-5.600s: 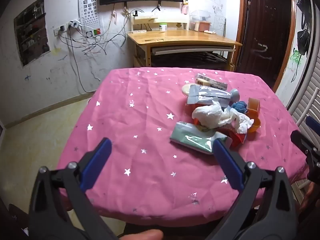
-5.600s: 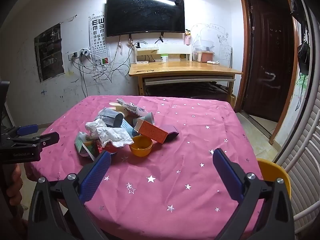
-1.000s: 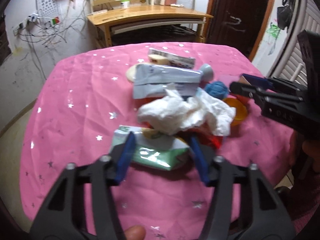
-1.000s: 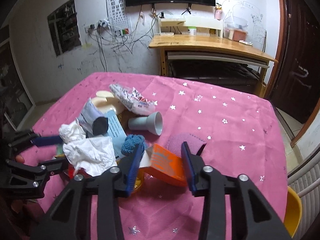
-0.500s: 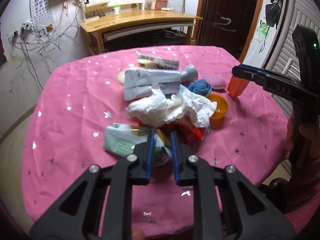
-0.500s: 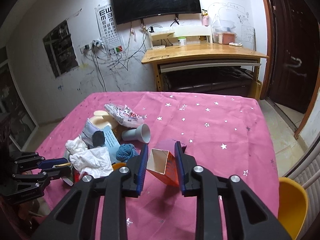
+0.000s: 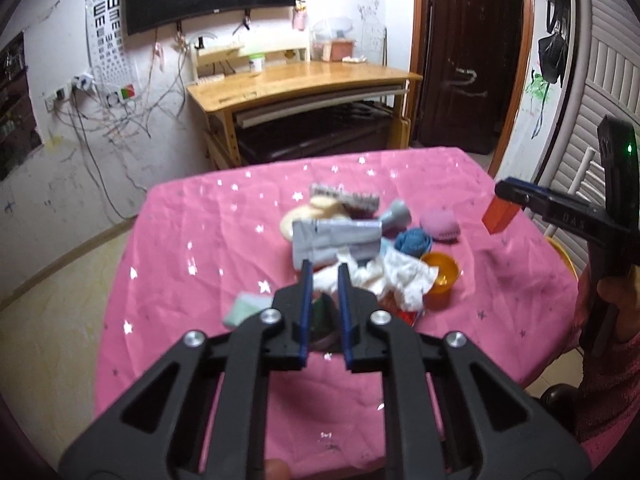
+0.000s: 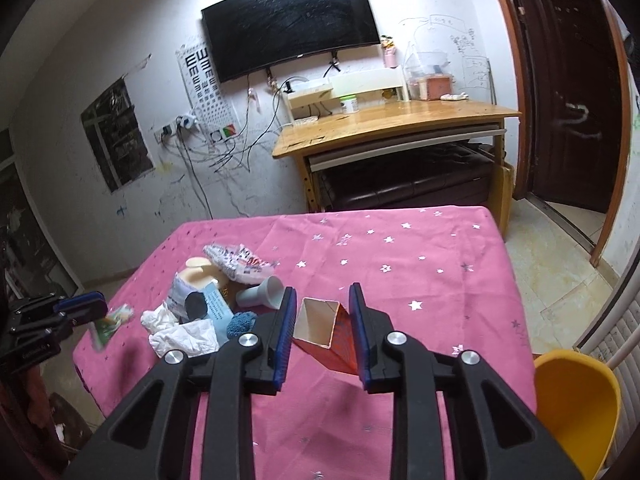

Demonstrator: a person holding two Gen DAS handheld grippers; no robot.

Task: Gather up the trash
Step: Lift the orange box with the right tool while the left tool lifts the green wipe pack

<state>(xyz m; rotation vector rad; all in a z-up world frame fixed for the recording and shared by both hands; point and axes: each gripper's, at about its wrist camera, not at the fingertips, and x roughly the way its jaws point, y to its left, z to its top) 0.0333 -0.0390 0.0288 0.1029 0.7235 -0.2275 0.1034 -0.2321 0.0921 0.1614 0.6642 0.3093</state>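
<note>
A pile of trash lies on the pink starred tablecloth [image 7: 192, 240]: crumpled white tissue [image 7: 400, 276], a grey foil pouch [image 7: 332, 236], a grey cup [image 7: 398, 212], a blue knit ball [image 7: 412, 240] and an orange bowl [image 7: 440, 276]. My left gripper [image 7: 324, 276] is shut on a green wrapper [image 7: 246, 306] and holds it above the table; it also shows in the right wrist view [image 8: 108, 324]. My right gripper [image 8: 322, 300] is shut on an open orange carton [image 8: 320, 328], lifted over the table; the carton also shows in the left wrist view [image 7: 500, 218].
A yellow bin [image 8: 576, 408] stands by the table's right side. A wooden desk [image 8: 396, 120] stands at the back wall under a dark screen [image 8: 292, 24]. A dark door [image 7: 468, 52] is at the right. A pink knit piece [image 7: 440, 220] lies near the pile.
Both grippers have closed on their items and lifted them off the table: the left with the green wrapper, the right with the orange carton. Both have pulled back from the pile.
</note>
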